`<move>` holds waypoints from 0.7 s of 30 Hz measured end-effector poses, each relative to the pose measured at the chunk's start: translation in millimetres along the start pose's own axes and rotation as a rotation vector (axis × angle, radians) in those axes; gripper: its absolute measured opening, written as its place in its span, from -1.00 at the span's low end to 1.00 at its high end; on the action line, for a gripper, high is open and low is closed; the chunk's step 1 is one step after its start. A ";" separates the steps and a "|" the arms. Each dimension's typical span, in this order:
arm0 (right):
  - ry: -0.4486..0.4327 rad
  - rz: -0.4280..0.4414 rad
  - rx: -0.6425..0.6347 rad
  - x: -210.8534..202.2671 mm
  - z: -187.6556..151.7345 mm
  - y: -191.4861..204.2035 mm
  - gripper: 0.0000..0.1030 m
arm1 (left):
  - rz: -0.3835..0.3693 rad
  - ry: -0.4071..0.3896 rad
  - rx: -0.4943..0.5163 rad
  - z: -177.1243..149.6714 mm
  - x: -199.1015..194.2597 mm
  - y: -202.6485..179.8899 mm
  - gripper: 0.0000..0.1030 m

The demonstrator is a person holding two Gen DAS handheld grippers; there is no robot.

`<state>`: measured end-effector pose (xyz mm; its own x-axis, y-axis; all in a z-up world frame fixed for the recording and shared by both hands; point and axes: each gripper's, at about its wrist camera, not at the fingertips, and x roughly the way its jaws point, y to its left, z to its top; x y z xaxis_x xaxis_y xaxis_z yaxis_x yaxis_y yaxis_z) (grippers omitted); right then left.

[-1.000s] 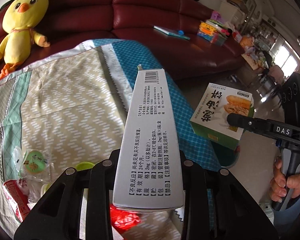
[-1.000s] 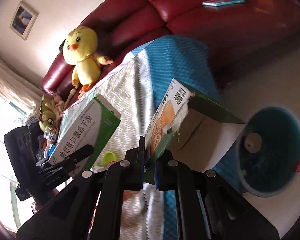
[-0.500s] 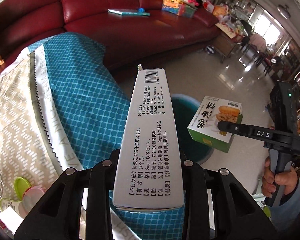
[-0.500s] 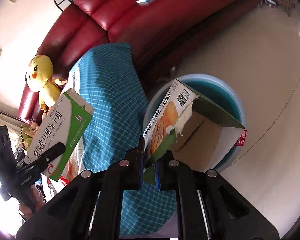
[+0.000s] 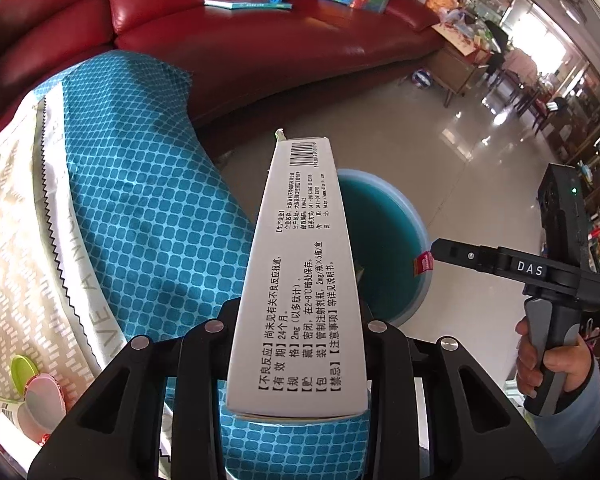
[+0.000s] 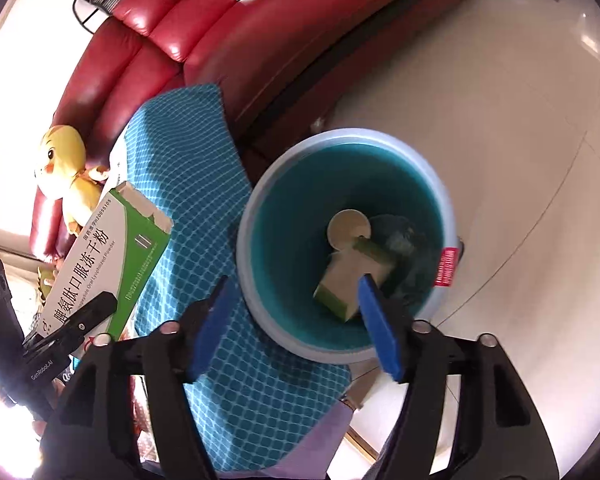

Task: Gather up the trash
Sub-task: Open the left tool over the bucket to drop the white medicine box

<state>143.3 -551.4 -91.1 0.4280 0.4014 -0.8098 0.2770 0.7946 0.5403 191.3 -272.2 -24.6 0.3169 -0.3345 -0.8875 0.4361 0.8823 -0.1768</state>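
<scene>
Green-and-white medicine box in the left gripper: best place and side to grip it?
Grip the medicine box across its thin faces at the lower end, coming in along its length, as the left gripper does. It is long and flat, so the narrow span fits the jaws.

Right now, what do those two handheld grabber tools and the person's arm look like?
Both are black plastic. The right gripper has flat blue pads on its jaws, silver screws and white "DAS" lettering on its side. The left gripper reads "GenRobot.AI". A grey grip and a light blue sleeve show.
</scene>
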 end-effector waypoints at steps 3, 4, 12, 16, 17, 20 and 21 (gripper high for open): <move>-0.009 -0.029 0.009 -6.3 -2.3 -7.5 0.42 | -0.002 0.008 0.017 -0.3 5.1 -6.7 -0.37; -0.012 -0.038 0.016 -7.4 -2.0 -8.3 0.42 | -0.005 0.012 0.022 -0.3 6.9 -8.9 -0.37; -0.036 -0.081 0.031 -25.2 -4.4 -21.0 0.44 | -0.052 0.036 0.087 11.0 28.2 -35.9 -0.37; -0.058 -0.105 0.038 -34.2 -5.0 -25.1 0.44 | -0.074 0.031 0.122 22.1 44.1 -49.3 -0.30; -0.062 -0.112 0.040 -35.9 -4.8 -26.2 0.44 | -0.065 0.027 0.125 24.2 48.2 -50.2 -0.25; -0.060 -0.124 0.049 -38.2 -5.7 -28.5 0.44 | -0.043 0.025 0.111 24.9 53.8 -50.3 0.18; -0.058 -0.129 0.052 -37.7 -5.5 -29.0 0.44 | -0.040 0.023 0.100 24.1 53.7 -48.4 0.32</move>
<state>114.5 -587.1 -77.5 0.4347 0.2694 -0.8593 0.3760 0.8128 0.4450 207.5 -340.8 -53.4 0.2791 -0.3600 -0.8902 0.5301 0.8307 -0.1698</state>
